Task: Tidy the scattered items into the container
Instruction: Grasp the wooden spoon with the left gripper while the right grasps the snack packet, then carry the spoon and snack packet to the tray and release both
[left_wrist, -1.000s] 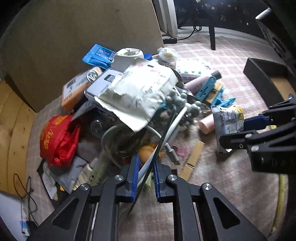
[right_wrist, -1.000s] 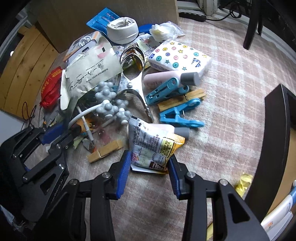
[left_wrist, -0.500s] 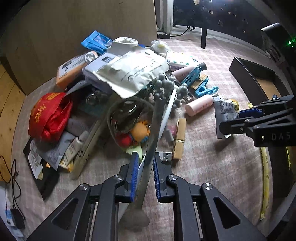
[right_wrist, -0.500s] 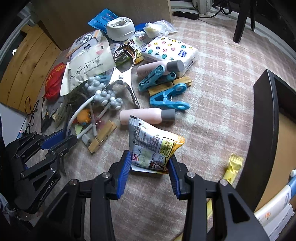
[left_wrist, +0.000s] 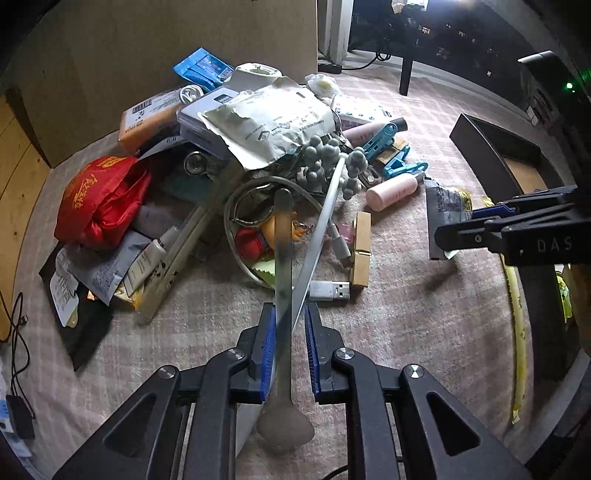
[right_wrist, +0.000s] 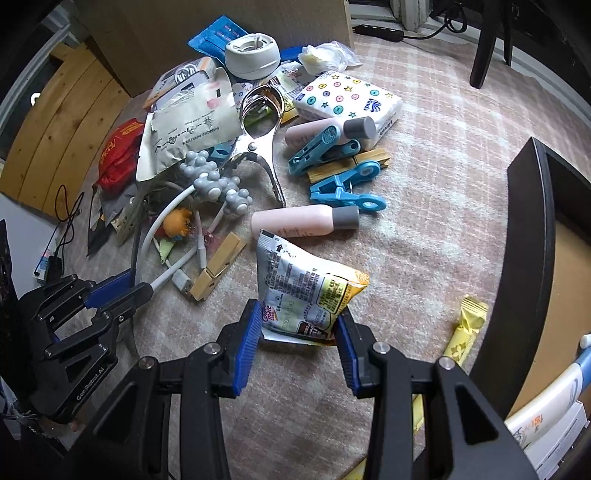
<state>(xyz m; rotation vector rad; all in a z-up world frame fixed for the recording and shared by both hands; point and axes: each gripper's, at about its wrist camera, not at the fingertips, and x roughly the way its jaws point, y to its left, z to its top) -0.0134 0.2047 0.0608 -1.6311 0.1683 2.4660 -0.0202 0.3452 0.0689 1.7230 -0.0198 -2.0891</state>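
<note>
My left gripper (left_wrist: 290, 332) is shut on a long thin metal spoon (left_wrist: 283, 258); its rounded end hangs below the jaws. The white handle (left_wrist: 325, 221) of a grey ball massager (left_wrist: 325, 162) also runs in between the jaws. My right gripper (right_wrist: 299, 332) is shut on a crinkled snack packet (right_wrist: 306, 291) held above the carpet, and shows at the right of the left wrist view (left_wrist: 472, 229). The dark open box (right_wrist: 524, 258) stands just right of it. The left gripper (right_wrist: 125, 291) shows at the lower left of the right wrist view.
A heap lies on the pink carpet: red bag (left_wrist: 99, 199), torn grey mailer (left_wrist: 269, 122), pink bottles (right_wrist: 303, 221), blue clips (right_wrist: 343, 192), wooden pegs (right_wrist: 218, 269), tissue pack (right_wrist: 351, 99), metal tongs (right_wrist: 258, 140). A yellow sachet (right_wrist: 465, 328) lies by the box. Cardboard stands behind.
Both grippers have drawn back from the heap toward the box. The spoon has come out of the heap in the left gripper. The packet has moved right, uncovering a pink bottle.
</note>
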